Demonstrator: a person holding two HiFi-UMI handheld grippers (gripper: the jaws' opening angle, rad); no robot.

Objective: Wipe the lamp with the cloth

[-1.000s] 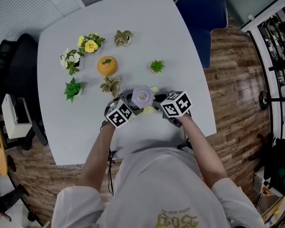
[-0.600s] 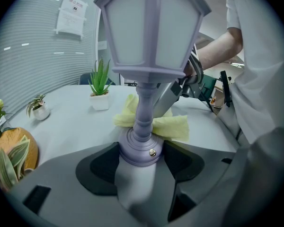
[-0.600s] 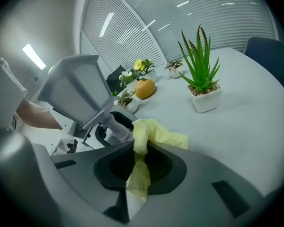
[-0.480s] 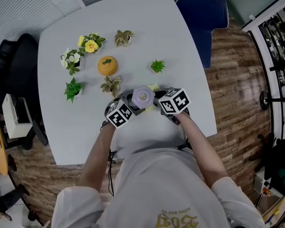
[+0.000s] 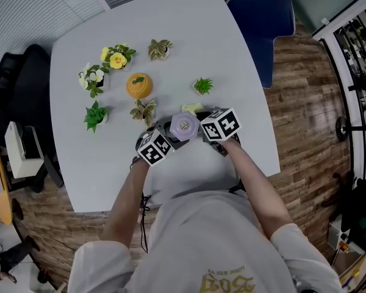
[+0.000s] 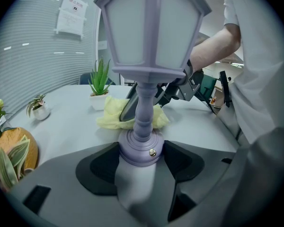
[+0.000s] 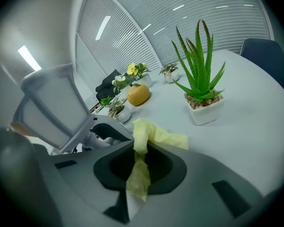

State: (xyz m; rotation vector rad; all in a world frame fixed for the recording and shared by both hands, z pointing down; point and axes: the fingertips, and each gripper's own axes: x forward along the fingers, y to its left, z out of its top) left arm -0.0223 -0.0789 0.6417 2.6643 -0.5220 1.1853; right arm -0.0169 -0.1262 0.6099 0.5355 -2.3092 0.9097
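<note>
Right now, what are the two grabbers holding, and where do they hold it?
The left gripper clamps the purple lamp by its round base. The right gripper pinches the yellow cloth by a bunched end.

The left forearm (image 5: 125, 194) and right forearm (image 5: 253, 176) reach forward side by side. The left tongs (image 6: 141, 159) clamp the base of the lamp (image 6: 146, 37). The right tongs (image 7: 139, 163), angled toward the left pair, pinch a fold of the cloth (image 7: 154, 134).

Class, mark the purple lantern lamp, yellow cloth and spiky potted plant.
purple lantern lamp (image 6: 143, 103), left gripper view, stem.
yellow cloth (image 7: 152, 134), right gripper view, fold.
spiky potted plant (image 7: 206, 112), right gripper view, pot.
</note>
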